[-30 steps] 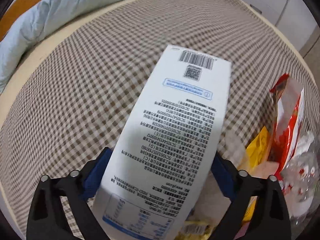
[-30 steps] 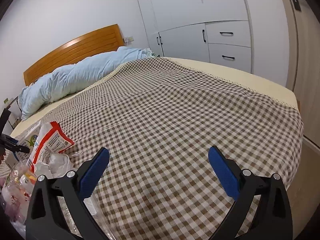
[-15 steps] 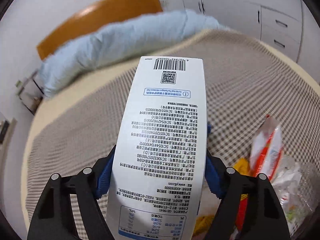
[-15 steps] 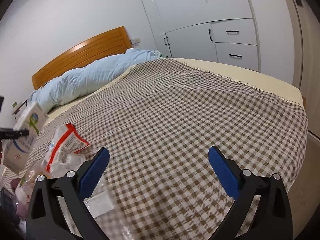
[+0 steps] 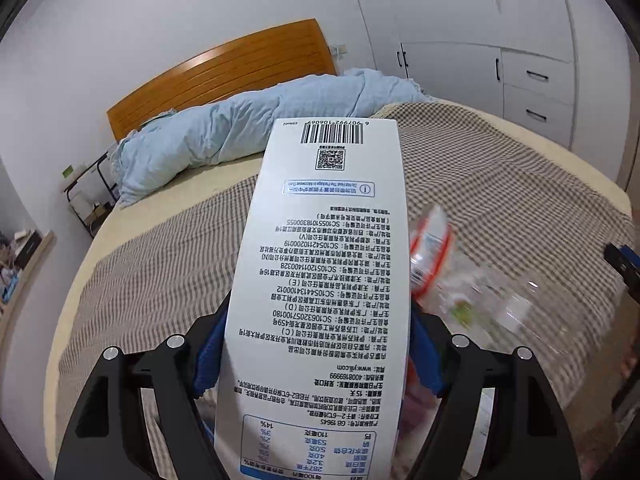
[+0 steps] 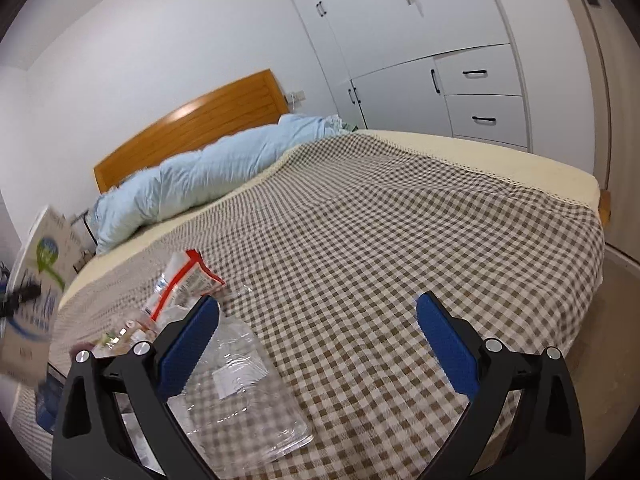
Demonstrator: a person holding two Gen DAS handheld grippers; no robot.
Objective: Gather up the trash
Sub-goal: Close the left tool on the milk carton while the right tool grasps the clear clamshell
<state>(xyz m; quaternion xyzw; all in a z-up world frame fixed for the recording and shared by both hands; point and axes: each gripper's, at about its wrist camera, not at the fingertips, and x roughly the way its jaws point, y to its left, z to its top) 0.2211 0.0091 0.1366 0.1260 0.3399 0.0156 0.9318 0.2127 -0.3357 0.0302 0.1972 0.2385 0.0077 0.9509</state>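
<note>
Left wrist view shows the left gripper [image 5: 316, 344] clamped on a white carton [image 5: 320, 280], its blue pads pressing both flat sides low down, the barcode end pointing away above the bed. Its jaws have just been closing a little, with the carton between them. The grip sits near one end of a long box, so my advice is to carry it without sudden turns of the wrist, keep the long axis in line with the fingers, and let go only when it hangs right over wherever the trash is gathered; no bin or bag shows in either view, so I cannot tell where that is. To the right of the carton lie a red-and-white snack bag [image 5: 430, 252] and a crumpled clear plastic wrapper [image 5: 492, 300], blurred, both resting on the checked blanket [image 5: 520, 200].

In the right wrist view the carton [image 6: 38, 280] appears at the far left edge, lifted clear of the bed. The right gripper [image 6: 318, 340] stands wide and empty, its left finger over the clear wrapper [image 6: 240, 392], which looks like the likely next pick.

The blanket is soft and gives underneath, so thin plastic may need pinching at a raised fold. Beyond are a pale blue quilt [image 6: 208, 176], a wooden headboard [image 6: 192, 120] and white cupboards [image 6: 420, 40].
</note>
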